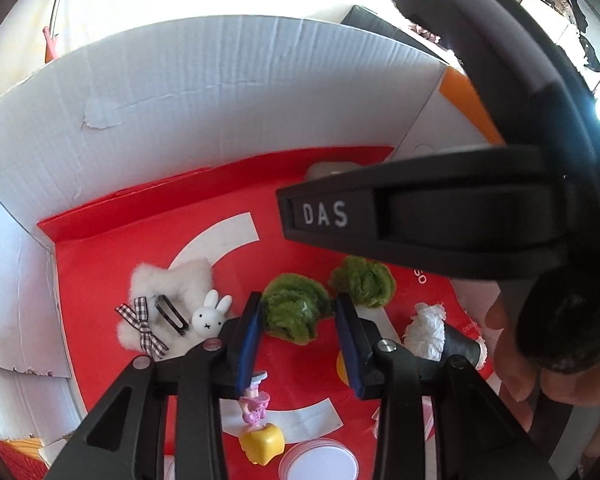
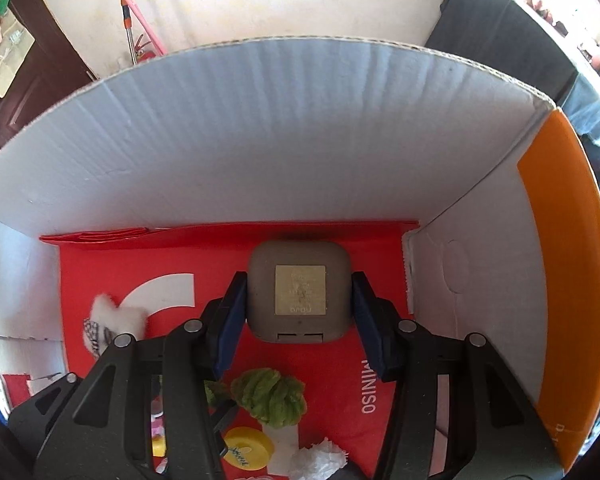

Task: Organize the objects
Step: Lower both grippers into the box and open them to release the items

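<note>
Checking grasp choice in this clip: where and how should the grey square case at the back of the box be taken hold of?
Grip the grey square case across its two flat side walls, coming from the front, opposite the box's back wall. It lies flat on the red liner, label up, with rounded corners, so the straight sides probably give the pads the best seat. The right gripper already straddles it that way, jaws apart.

Through my left wrist feed, daylight from above and behind the cardboard box (image 1: pixel 204 92) blows the background out to white, with glare at the far right edge. My right wrist feed is evenly lit and sharp, the box wall softly shaded. Both feeds bow straight edges and darken at the corners.
</note>
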A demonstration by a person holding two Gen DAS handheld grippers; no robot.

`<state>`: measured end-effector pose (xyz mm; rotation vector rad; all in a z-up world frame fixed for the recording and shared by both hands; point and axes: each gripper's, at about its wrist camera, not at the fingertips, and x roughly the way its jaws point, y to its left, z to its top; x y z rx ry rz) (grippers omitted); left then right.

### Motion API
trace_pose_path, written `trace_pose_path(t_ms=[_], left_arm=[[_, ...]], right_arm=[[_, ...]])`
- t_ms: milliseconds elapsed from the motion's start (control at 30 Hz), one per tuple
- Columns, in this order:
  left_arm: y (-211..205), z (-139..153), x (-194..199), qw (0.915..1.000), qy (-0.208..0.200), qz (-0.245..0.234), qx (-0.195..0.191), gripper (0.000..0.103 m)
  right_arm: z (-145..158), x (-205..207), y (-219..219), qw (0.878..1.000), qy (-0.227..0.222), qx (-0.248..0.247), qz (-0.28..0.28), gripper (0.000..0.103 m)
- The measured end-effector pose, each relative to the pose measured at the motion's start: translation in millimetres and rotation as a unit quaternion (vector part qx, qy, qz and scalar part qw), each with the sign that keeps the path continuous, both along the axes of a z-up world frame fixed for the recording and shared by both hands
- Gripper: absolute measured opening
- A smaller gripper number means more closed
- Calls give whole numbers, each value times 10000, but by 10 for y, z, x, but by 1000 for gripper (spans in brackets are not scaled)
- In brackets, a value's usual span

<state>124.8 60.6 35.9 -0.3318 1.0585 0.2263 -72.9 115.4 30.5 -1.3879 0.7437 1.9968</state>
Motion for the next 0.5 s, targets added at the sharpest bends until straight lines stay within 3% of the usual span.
trace_pose_path(t_ms=[500], left_arm=[[16,5,-21,10000,-31,89,-6,39]], right_arm=[[-42,15,-73,9999,-4,63,91,50]])
